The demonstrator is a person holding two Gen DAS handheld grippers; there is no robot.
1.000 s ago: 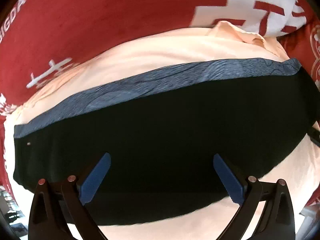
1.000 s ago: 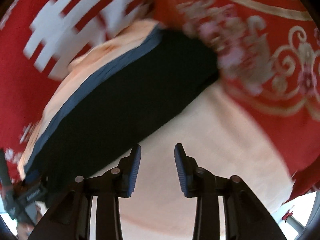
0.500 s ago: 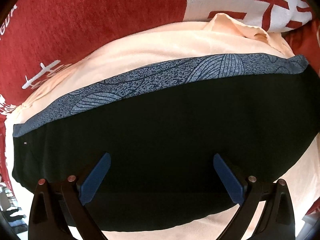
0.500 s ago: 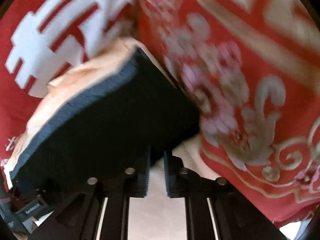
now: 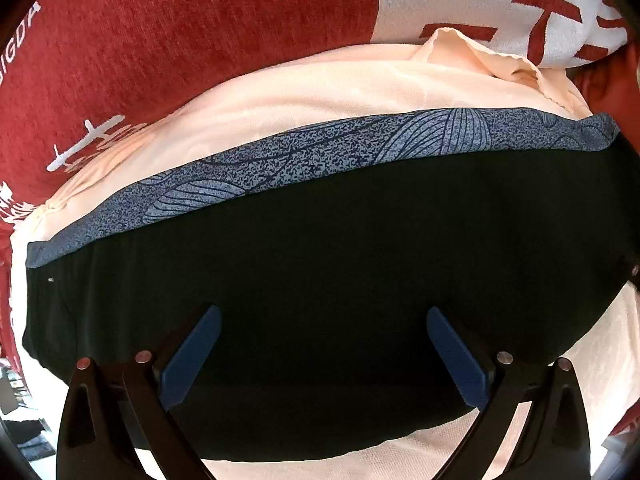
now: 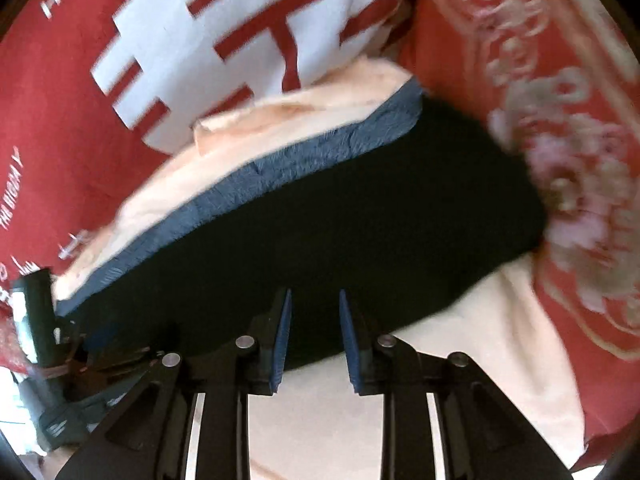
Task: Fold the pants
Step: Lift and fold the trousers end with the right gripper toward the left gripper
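The black pants (image 5: 340,264) lie folded flat on a peach cloth (image 5: 304,96), with a blue patterned band (image 5: 320,156) along their far edge. My left gripper (image 5: 324,340) is wide open and empty, its blue pads (image 5: 192,356) low over the pants' near part. In the right wrist view the pants (image 6: 328,224) fill the middle. My right gripper (image 6: 315,336) stands over their near edge with a narrow gap between the fingers and nothing seen between them.
A red cushion with white lettering (image 5: 200,28) lies behind the cloth. A red cushion with a floral pattern (image 6: 560,120) lies to the right. The left gripper's dark body (image 6: 40,320) shows at the left of the right wrist view.
The right gripper closed to nearly shut, then opened slightly while moving in over the pants' near edge. The left gripper stayed open and moved slightly closer to the pants.
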